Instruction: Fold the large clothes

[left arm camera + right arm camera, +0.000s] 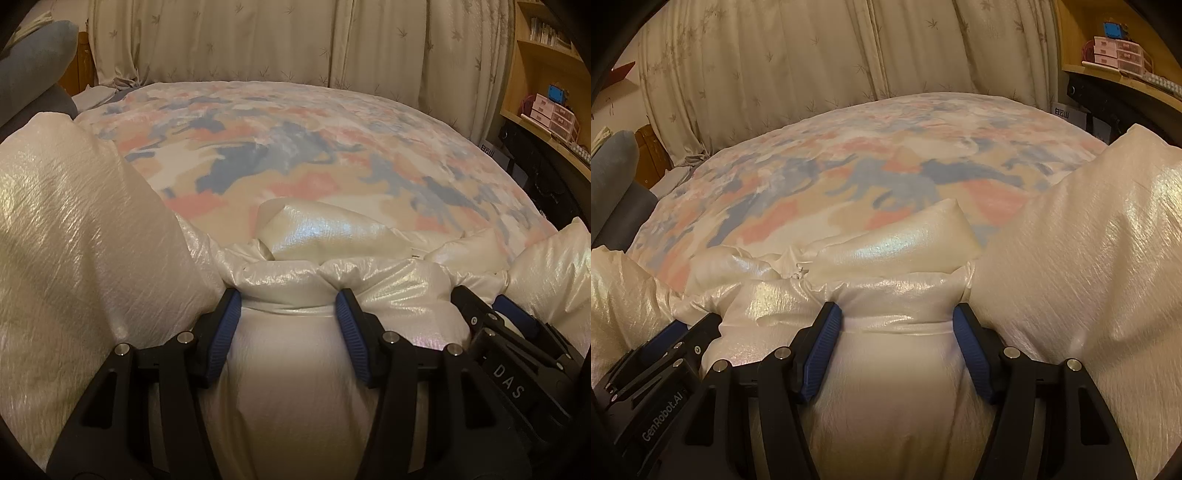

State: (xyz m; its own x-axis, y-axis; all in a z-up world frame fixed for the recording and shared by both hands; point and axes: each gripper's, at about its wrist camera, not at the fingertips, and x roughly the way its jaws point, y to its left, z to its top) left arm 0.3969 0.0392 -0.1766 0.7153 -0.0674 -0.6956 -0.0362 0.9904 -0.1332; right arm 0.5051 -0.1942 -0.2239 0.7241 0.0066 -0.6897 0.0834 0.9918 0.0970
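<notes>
A shiny cream-white padded jacket (288, 354) lies bunched at the near edge of the bed. My left gripper (288, 299) is shut on a thick fold of it, the fabric bulging between the blue pads. My right gripper (897, 314) is shut on another fold of the same jacket (897, 376), close beside the left. The right gripper shows at the right of the left wrist view (491, 306); the left gripper shows at the lower left of the right wrist view (690, 332). A puffy part of the jacket (74, 221) rises at the left, and another (1089, 240) at the right.
The bed is covered by a quilt (295, 147) patterned in pink, blue and beige. Cream curtains (258, 40) hang behind it. A wooden shelf (543, 74) with boxes stands at the right. Grey fabric (33, 62) lies at the far left.
</notes>
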